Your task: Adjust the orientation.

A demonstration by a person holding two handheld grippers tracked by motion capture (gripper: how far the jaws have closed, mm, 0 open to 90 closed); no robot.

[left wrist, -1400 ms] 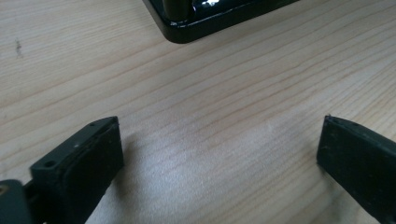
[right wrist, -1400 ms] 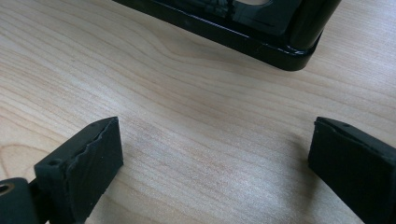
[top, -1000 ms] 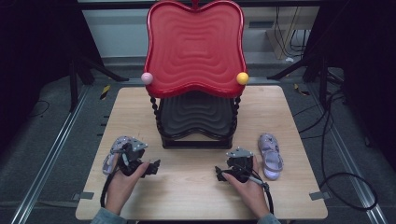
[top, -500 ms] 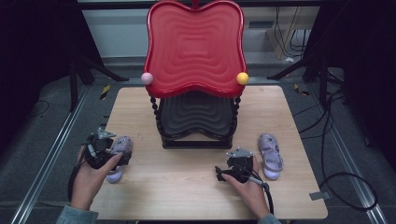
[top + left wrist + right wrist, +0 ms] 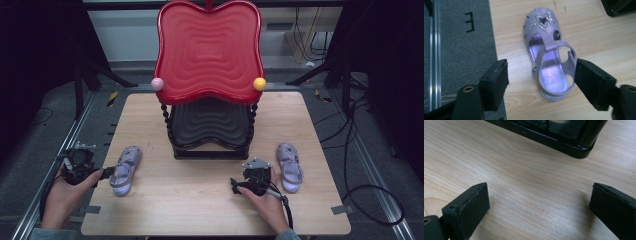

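The worktop (image 5: 200,210) carries a red and black two-tier stand (image 5: 210,100) at its far middle. A lilac sandal (image 5: 125,170) lies near the left edge, a second sandal (image 5: 290,167) near the right edge. The left tongs (image 5: 106,173) have just been closing, jaws astride the lilac sandal's heel, not yet pressing. The right tongs (image 5: 234,186) stand released over bare wood.
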